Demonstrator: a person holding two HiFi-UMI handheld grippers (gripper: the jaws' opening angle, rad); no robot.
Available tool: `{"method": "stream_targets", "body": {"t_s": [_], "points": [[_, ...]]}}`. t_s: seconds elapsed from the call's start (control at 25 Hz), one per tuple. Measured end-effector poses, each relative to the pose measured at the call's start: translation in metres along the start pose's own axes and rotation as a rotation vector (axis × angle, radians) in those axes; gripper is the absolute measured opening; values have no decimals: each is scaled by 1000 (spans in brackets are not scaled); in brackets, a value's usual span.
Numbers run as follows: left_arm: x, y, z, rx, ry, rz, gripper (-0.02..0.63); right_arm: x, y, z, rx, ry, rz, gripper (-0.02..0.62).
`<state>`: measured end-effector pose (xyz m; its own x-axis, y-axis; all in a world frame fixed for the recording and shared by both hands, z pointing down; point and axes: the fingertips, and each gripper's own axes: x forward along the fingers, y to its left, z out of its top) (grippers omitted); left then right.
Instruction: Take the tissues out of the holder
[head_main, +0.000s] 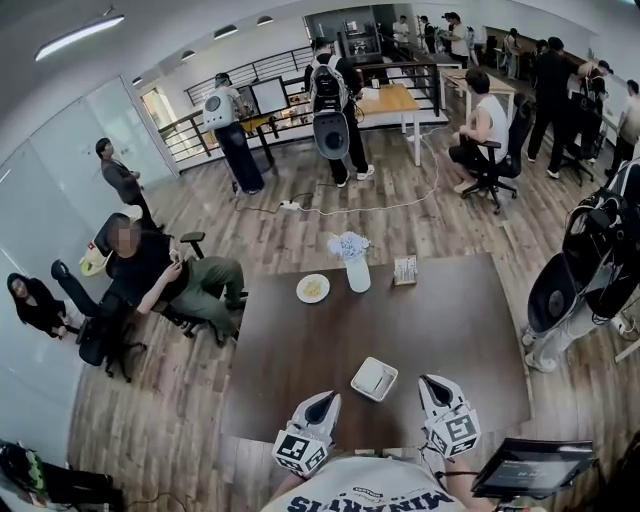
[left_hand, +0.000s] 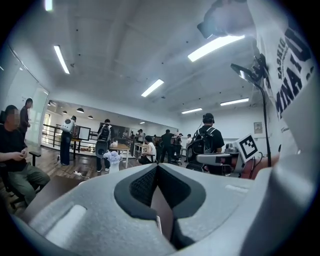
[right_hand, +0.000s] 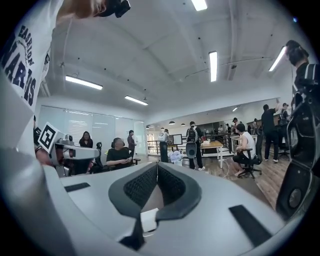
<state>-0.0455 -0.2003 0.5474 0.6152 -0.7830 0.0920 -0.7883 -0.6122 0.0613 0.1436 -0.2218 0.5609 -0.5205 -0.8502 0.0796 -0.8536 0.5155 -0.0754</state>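
Observation:
The tissue holder (head_main: 374, 379) is a low white square tray with white tissues lying flat in it, near the front of the dark brown table (head_main: 450, 320). My left gripper (head_main: 321, 407) hangs just left of it, and my right gripper (head_main: 436, 389) just right of it. Both are shut and hold nothing. In the left gripper view the jaws (left_hand: 157, 167) meet in a closed seam and look out level across the room. The right gripper view shows its jaws (right_hand: 157, 167) pressed together the same way. Neither gripper touches the holder.
Further back on the table stand a white vase of pale flowers (head_main: 355, 262), a plate of food (head_main: 313, 288) and a small box (head_main: 405, 270). A seated person (head_main: 160, 280) is off the table's left edge. An open laptop (head_main: 530, 465) sits at my right.

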Motion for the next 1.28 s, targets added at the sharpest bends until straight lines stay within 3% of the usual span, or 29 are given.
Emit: {"method": "stream_targets", "body": {"t_s": [0.4,0.64,0.8,1.04,1.28], "points": [[-8,4,-1,-10,-19,-13,5,1,21,-10,-35,53,23,9],[-19,17,0,-27,-25,23,5,45,42,-44,-171,193,124,11],[-33,22,-3,-52,-22,63,5,75,58,-85,-369,327,208,21],[-52,29,-14,-84,-22,120,5,112,71,-169,-680,525,374,127],[-79,43,-27,-116,-25,198,5,137,72,-255,-1137,666,551,173]]}}
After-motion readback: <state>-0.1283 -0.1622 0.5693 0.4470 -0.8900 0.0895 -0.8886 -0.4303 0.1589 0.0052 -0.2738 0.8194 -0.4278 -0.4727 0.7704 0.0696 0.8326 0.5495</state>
